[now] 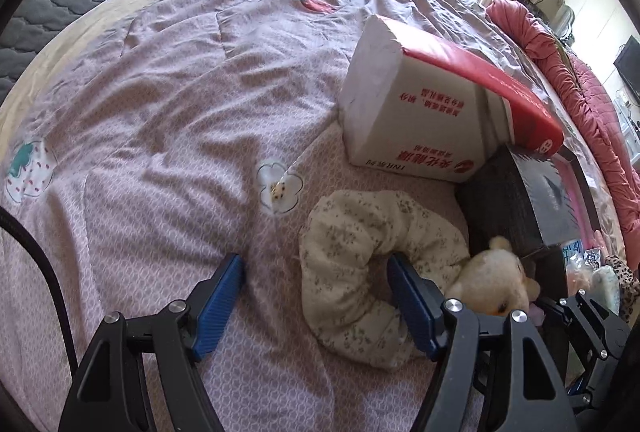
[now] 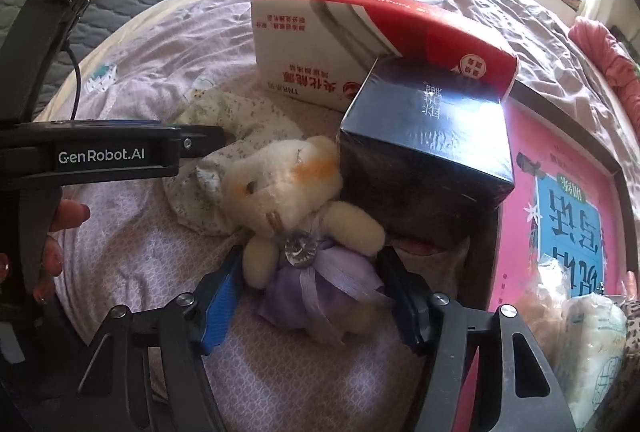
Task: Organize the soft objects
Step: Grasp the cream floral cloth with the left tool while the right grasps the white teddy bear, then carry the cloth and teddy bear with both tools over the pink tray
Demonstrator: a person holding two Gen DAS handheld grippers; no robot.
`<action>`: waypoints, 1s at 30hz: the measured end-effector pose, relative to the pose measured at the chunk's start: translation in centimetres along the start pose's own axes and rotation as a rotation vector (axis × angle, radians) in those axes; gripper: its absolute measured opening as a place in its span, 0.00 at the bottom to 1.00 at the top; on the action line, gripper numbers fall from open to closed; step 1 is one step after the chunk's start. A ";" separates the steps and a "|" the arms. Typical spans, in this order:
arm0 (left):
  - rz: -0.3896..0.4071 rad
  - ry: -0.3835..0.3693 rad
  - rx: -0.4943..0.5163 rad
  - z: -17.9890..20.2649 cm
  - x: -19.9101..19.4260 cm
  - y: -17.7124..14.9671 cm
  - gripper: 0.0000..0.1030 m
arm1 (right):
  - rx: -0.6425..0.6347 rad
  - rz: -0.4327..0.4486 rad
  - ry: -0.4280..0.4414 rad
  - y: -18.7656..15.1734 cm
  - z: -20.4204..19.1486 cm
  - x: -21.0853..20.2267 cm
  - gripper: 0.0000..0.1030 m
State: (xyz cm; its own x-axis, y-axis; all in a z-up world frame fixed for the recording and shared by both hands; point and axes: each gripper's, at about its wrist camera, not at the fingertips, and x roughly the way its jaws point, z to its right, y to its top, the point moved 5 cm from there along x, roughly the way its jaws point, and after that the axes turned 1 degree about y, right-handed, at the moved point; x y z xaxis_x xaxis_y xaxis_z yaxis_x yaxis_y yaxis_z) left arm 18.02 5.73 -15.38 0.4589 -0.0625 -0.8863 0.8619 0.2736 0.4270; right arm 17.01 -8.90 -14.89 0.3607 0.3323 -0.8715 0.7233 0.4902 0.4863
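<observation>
Left gripper (image 1: 316, 302) hangs over the bed with jaws spread, nothing pinched; its left blue finger is over bare pink bedspread (image 1: 160, 111), its right finger touches or sits just over the curved floral cloth roll (image 1: 360, 252), contact unclear. Ahead of this gripper, slightly left, a flower patch (image 1: 279, 187) on the bedspread; further ahead and right a white-and-red carton (image 1: 420, 111) lying tilted. Just right of the right finger, the head of a cream teddy bear (image 1: 492, 280), and beyond it a dark box (image 1: 516, 199). Right gripper (image 2: 310, 296) also has jaws apart, straddling the bear's (image 2: 280, 191) purple skirt (image 2: 316, 288); fingers are just beside the skirt on both sides, pressing not evident, so no pinch seen. Bear lies on its back on the bedspread (image 2: 140, 264), head pointing away from the gripper. Left of the bear's head, the floral roll (image 2: 236, 135), with the left gripper's black body (image 2: 104, 151) and the person's fingers (image 2: 68, 216) beside it. Ahead of the right gripper, carton (image 2: 320, 43); ahead-right, dark box (image 2: 424, 139) touching the bear's arm. Far right, a pink book (image 2: 568, 199) and a pale bagged item (image 2: 588, 348).
</observation>
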 end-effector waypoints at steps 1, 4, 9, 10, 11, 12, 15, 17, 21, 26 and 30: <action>0.002 0.002 0.004 0.1 0.1 0.1 0.70 | 0.000 0.002 -0.003 0.0 0.0 0.0 0.62; 0.007 0.005 0.011 0.2 0.1 0.2 0.66 | -0.003 0.006 -0.009 0.1 0.2 0.1 0.60; 0.008 0.008 0.017 0.2 0.4 0.5 0.57 | 0.001 0.008 -0.004 0.1 0.4 0.0 0.56; 0.010 0.009 0.018 0.2 0.4 0.5 0.55 | -0.001 0.013 -0.002 0.1 0.3 -0.2 0.52; 0.012 0.013 0.015 0.1 0.4 0.5 0.49 | -0.001 0.021 0.010 0.2 0.1 -0.4 0.50; 0.010 0.011 0.012 0.0 0.5 0.5 0.42 | 0.006 0.024 0.025 0.3 0.0 -0.5 0.50; 0.015 -0.005 -0.002 -0.4 0.5 0.3 0.26 | 0.007 0.016 0.040 0.1 -0.2 -0.6 0.49; 0.022 -0.008 -0.012 -0.8 0.4 0.1 0.13 | 0.024 0.016 0.055 0.0 -0.2 -0.8 0.47; 0.061 -0.066 -0.055 -1.5 -0.6 -0.2 0.08 | 0.090 0.061 0.125 -0.1 0.4 -2.2 0.46; 0.118 -0.091 -0.045 -1.0 -3.1 -0.5 0.07 | 0.127 0.098 0.148 0.2 0.6 -3.8 0.46; 0.167 -0.107 -0.040 -0.3 -5.9 -0.5 0.07 | 0.141 0.149 0.152 0.5 0.8 -6.2 0.46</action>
State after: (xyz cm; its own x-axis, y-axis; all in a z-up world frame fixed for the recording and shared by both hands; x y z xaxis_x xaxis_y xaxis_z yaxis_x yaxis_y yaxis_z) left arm 14.76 6.26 -10.41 0.6168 -0.1138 -0.7788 0.7637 0.3261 0.5572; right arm 15.56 -11.39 -9.29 0.3848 0.5154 -0.7657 0.7476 0.3126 0.5860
